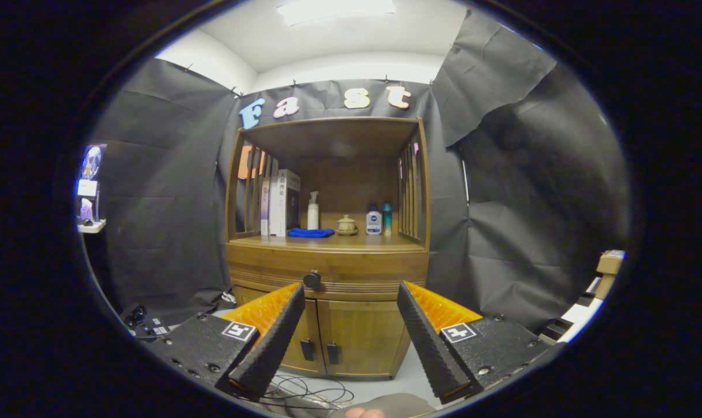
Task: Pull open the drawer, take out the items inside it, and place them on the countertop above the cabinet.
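One shut drawer point(328, 273) with one knob point(312, 280), two cabinet doors point(328, 337) below, hand-held gripper point(351, 296) spread open, empty.

Drawer point(328, 273) shut, so contents hidden. Gripper point(351, 293) fingers spread wide, covering cabinet point(351, 331) door corners below drawer. Book point(284, 202) print and bottle point(373, 220) label above drawer too small to read. Stuff on side shelf left of cabinet just blur.

Books point(282, 202), spray bottle point(312, 211), blue cloth point(310, 232), small pot point(346, 225).
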Available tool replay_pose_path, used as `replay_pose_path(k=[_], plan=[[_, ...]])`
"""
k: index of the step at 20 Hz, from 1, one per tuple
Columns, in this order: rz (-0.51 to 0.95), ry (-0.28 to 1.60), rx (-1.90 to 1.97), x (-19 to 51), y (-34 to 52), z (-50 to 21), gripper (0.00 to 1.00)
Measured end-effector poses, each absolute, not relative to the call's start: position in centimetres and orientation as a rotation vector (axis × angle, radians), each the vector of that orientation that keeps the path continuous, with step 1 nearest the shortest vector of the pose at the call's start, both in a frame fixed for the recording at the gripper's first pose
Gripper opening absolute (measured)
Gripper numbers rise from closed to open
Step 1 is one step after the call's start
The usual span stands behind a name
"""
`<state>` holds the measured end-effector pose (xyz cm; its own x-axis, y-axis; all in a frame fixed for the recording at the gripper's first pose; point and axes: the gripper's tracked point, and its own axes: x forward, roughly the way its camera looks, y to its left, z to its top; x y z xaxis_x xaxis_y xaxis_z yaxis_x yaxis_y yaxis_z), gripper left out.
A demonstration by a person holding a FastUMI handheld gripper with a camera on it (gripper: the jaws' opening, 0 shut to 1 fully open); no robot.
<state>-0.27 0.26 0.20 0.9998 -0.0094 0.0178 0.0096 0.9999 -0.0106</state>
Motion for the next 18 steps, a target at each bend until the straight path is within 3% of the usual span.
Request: replay_pose_path(k=[8, 18], plan=[[-0.027, 0.005, -0.003, 2.0, 0.1, 0.5, 1.0], [0.007, 0.077, -0.068, 16.5, 6.2, -1.9, 1.0]])
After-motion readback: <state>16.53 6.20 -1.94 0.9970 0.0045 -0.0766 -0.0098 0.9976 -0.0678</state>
